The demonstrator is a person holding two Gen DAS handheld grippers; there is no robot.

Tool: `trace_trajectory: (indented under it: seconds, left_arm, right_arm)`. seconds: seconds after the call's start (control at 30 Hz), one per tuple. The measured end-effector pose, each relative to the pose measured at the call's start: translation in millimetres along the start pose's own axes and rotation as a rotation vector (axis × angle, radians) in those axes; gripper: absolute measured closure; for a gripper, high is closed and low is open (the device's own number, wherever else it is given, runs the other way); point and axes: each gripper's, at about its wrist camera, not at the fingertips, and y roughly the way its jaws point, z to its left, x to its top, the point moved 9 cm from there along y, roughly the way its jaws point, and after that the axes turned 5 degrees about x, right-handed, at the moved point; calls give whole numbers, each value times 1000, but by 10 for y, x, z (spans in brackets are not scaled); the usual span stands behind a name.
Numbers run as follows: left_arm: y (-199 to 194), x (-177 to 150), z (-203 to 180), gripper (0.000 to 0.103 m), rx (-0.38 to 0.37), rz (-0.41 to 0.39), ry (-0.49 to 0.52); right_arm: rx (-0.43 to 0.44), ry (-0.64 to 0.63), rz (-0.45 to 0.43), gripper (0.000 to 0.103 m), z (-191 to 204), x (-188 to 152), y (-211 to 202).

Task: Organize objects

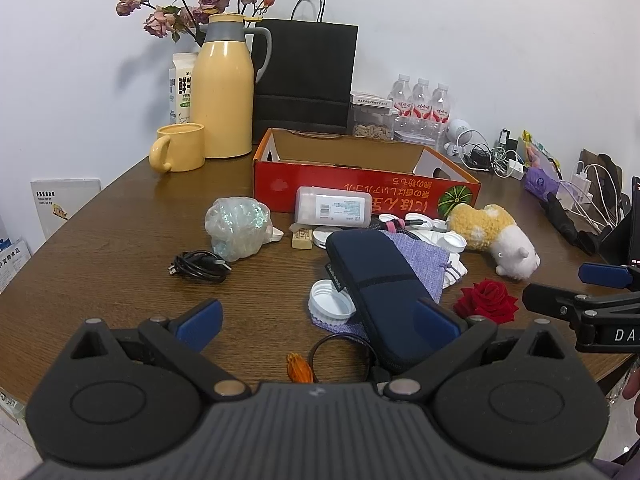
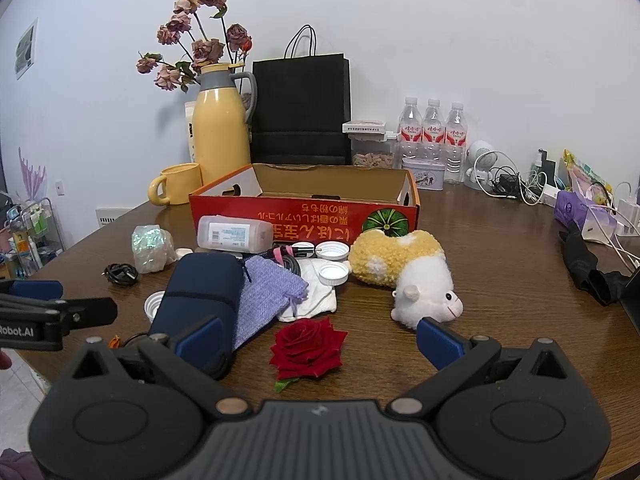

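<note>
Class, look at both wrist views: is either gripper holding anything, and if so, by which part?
Nothing is held. The left gripper and the right gripper both have their jaws wide apart above the table, closed on no object.

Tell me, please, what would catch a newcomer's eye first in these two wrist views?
Probably the red cardboard box, standing open and empty at mid-table with the loose clutter heaped against its front. Next come the red rose lying between the open fingers of the right gripper, and the yellow-and-white plush sheep on its side just behind it. At the back wall, the tall yellow thermos stands in front of dried pink roses.
</note>
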Motion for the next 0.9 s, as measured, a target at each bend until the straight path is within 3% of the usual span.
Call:
trace_trajectory:
  seconds: [0.53,0.9]
  left_arm:
    - [82,-54,67,0,5,24,-16]
    - [228,-198,228,0,29,86,-37]
  right_arm:
    - [9,-15,17,0,43,-78,69]
    - [9,-65,79,0,92,-239,377]
